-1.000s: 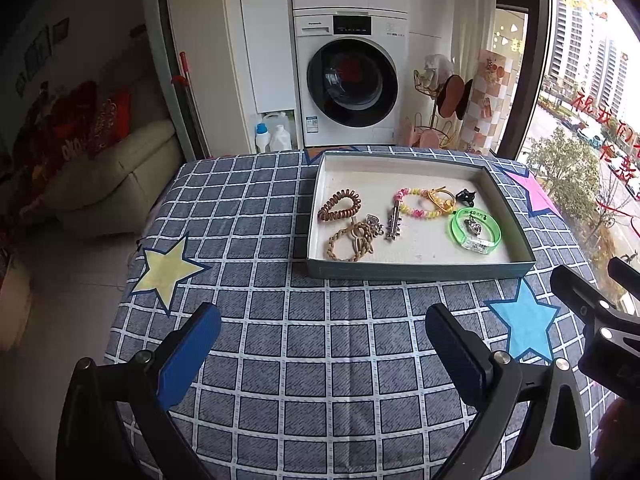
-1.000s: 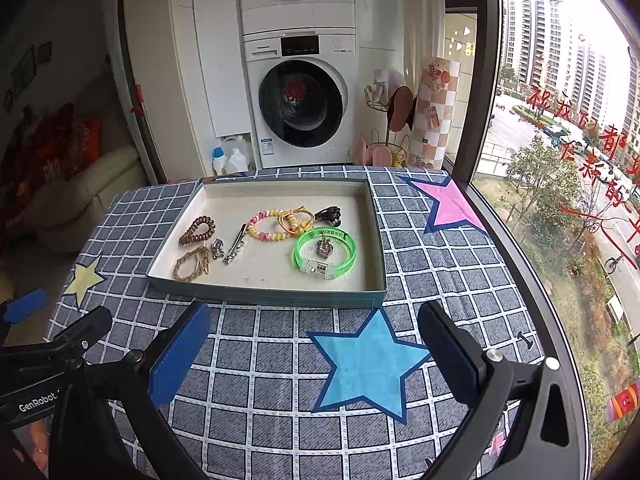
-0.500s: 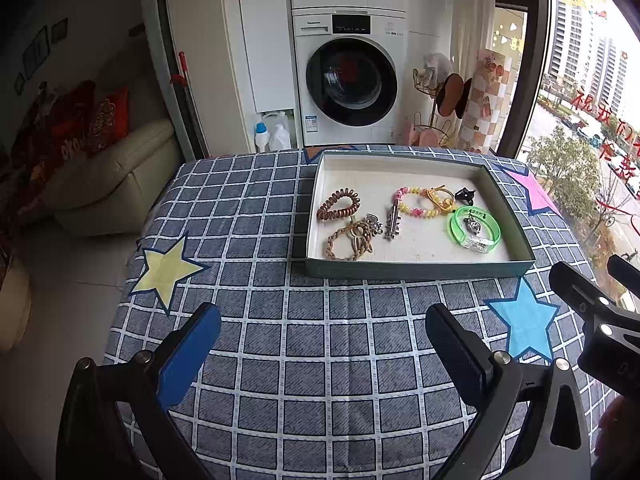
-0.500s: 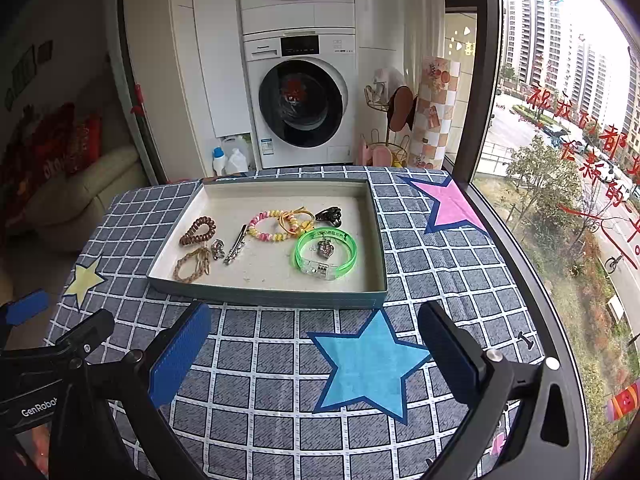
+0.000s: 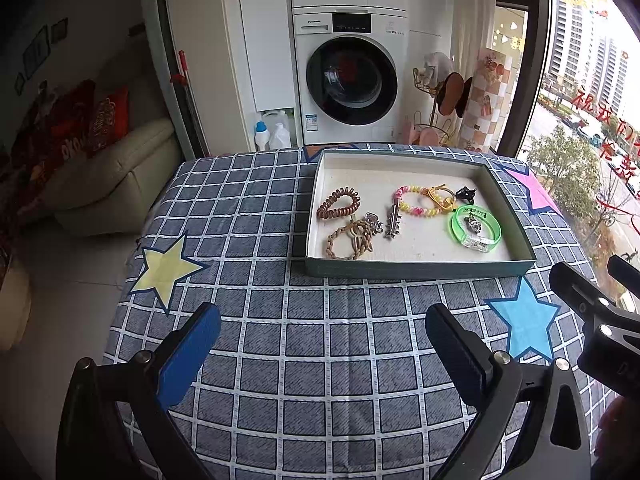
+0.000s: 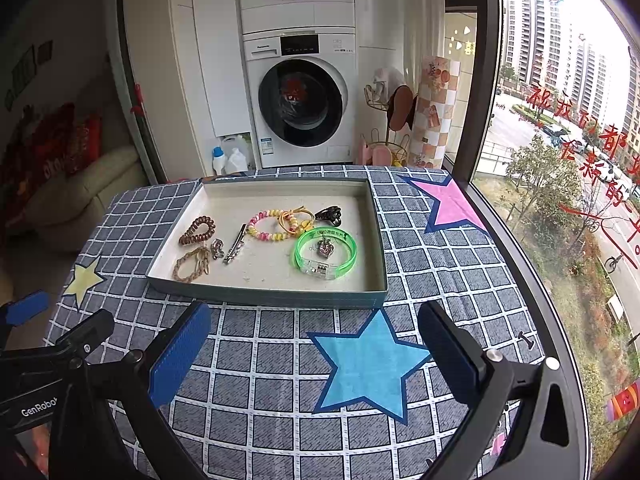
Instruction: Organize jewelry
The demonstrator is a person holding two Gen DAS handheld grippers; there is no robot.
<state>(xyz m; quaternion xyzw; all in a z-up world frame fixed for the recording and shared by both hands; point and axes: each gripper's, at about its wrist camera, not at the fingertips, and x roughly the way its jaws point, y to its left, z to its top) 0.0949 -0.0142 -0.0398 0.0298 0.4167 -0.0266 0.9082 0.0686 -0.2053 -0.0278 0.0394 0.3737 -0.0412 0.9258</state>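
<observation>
A shallow grey-green tray (image 5: pixel 420 270) (image 6: pixel 264 295) sits at the far side of the checked tablecloth. It holds a brown coil hair tie (image 5: pixel 338 203) (image 6: pixel 197 230), a braided tan bracelet (image 5: pixel 348 238) (image 6: pixel 192 264), a silver clip (image 5: pixel 393 218) (image 6: pixel 236 243), a pink-yellow coil bracelet (image 5: pixel 420 200) (image 6: pixel 274 224), a black claw clip (image 5: pixel 466 194) (image 6: pixel 330 214) and a green bangle (image 5: pixel 475 226) (image 6: pixel 325 252) with a charm inside. My left gripper (image 5: pixel 322 334) and right gripper (image 6: pixel 314 338) are both open and empty, above the cloth in front of the tray.
The table (image 5: pixel 256 208) has star patches: yellow (image 5: pixel 166 270), blue (image 6: pixel 368 364), pink (image 6: pixel 450 204). A washing machine (image 6: pixel 302 100), detergent bottles (image 5: pixel 272 136) and a sofa (image 5: pixel 108 176) stand beyond it. A window (image 6: pixel 560 160) runs along the right edge.
</observation>
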